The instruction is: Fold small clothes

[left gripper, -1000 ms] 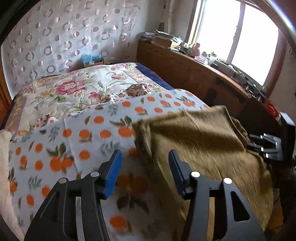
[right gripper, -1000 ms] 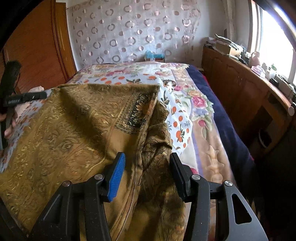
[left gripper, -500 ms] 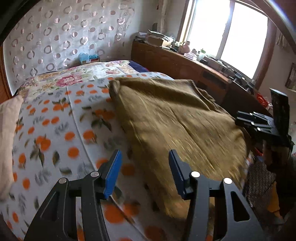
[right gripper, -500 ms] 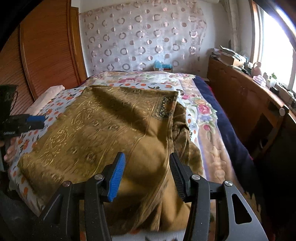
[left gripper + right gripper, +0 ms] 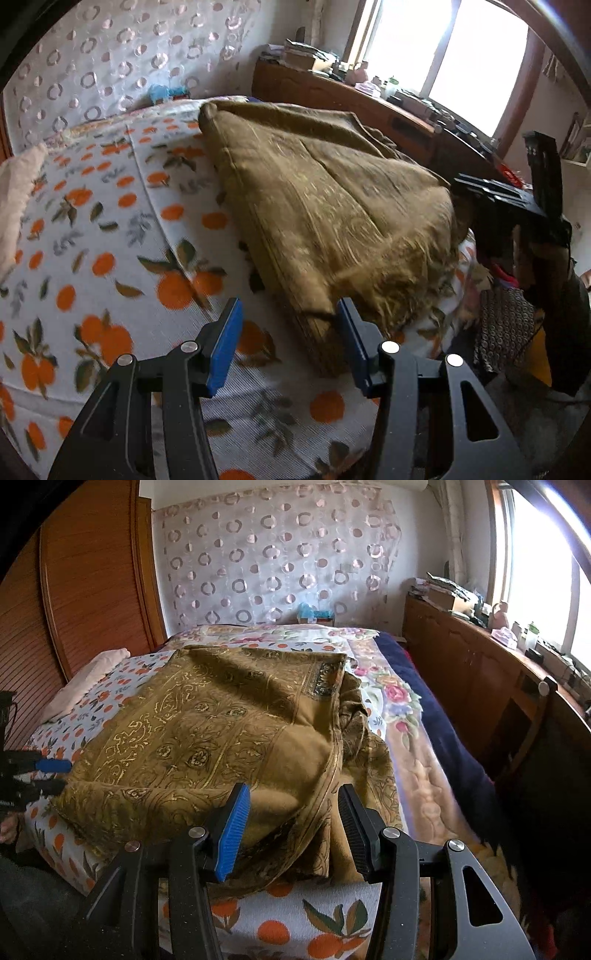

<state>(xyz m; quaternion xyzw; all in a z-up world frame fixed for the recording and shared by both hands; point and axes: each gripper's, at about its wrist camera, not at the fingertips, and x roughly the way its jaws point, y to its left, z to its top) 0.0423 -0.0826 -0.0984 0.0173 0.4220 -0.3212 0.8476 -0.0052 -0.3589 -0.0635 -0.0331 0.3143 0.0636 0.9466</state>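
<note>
Both hand-held grippers are hovering with fingers apart, gripping nothing: left hand-held gripper (image 5: 288, 332) near one corner of the brown patterned cloth (image 5: 221, 734), right hand-held gripper (image 5: 291, 819) over its rumpled edge. Cloth is lying folded on the orange-print bedsheet (image 5: 92, 221), covering the bed (image 5: 424, 720).
</note>
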